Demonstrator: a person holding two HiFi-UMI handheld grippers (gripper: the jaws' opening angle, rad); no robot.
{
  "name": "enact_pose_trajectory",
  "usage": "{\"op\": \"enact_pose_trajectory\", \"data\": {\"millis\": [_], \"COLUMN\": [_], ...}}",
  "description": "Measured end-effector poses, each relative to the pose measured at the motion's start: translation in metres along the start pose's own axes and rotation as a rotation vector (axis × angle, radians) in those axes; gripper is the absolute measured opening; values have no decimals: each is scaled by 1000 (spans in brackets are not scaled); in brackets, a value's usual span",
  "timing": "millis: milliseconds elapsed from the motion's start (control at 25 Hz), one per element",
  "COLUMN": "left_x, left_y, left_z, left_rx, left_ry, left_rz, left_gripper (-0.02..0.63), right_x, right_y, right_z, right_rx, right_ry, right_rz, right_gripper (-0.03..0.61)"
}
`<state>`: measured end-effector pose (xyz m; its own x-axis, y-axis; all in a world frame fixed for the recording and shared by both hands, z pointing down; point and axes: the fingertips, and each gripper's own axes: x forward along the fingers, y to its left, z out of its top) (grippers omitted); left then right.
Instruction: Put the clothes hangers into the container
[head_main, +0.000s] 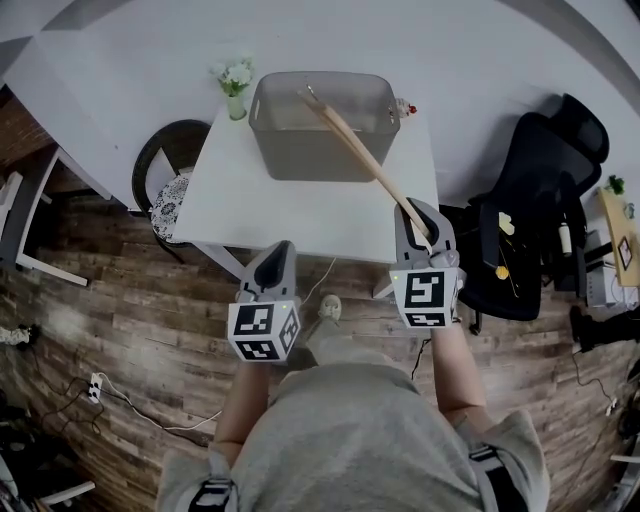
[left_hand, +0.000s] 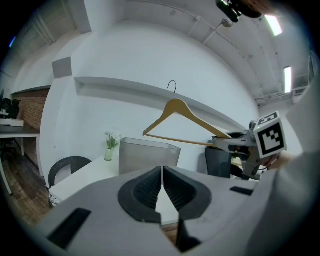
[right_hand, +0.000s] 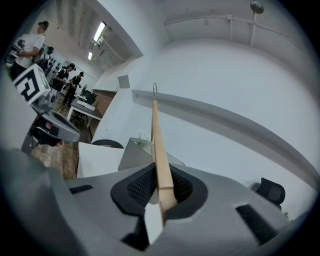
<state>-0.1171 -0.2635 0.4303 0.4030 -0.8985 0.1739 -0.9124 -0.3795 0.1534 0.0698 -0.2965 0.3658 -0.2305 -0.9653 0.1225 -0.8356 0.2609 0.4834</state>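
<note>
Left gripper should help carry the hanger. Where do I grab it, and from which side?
Take the hanger by its free sloping arm, near the tip away from the right gripper, which pinches the other end. It stands upright, face toward the left gripper, so come from that side, jaws opened first; they are together.

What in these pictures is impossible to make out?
Inside of the container: the head view is dim there and the hanger crosses it; both gripper views meet only its wall.
Small item by the container's far right corner: too small in the head view.
Pale thing on the floor near the table: too small to name.
</note>
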Motion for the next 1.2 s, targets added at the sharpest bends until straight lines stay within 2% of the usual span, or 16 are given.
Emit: {"op": "enact_pose_trajectory", "data": {"millis": [720, 1200], "left_x": [110, 157], "left_y": [52, 78], "left_z": [43, 61], "left_rx": [-13, -5], "left_ry": [-15, -27], "left_rz": [51, 77], "left_gripper": [15, 15], "right_x": [135, 203], "right_y": [-39, -52], "right_z": [1, -6], "right_rx": [-105, -270], "right_ry": [43, 138], "right_rz": [107, 256], "right_gripper": [40, 40]}}
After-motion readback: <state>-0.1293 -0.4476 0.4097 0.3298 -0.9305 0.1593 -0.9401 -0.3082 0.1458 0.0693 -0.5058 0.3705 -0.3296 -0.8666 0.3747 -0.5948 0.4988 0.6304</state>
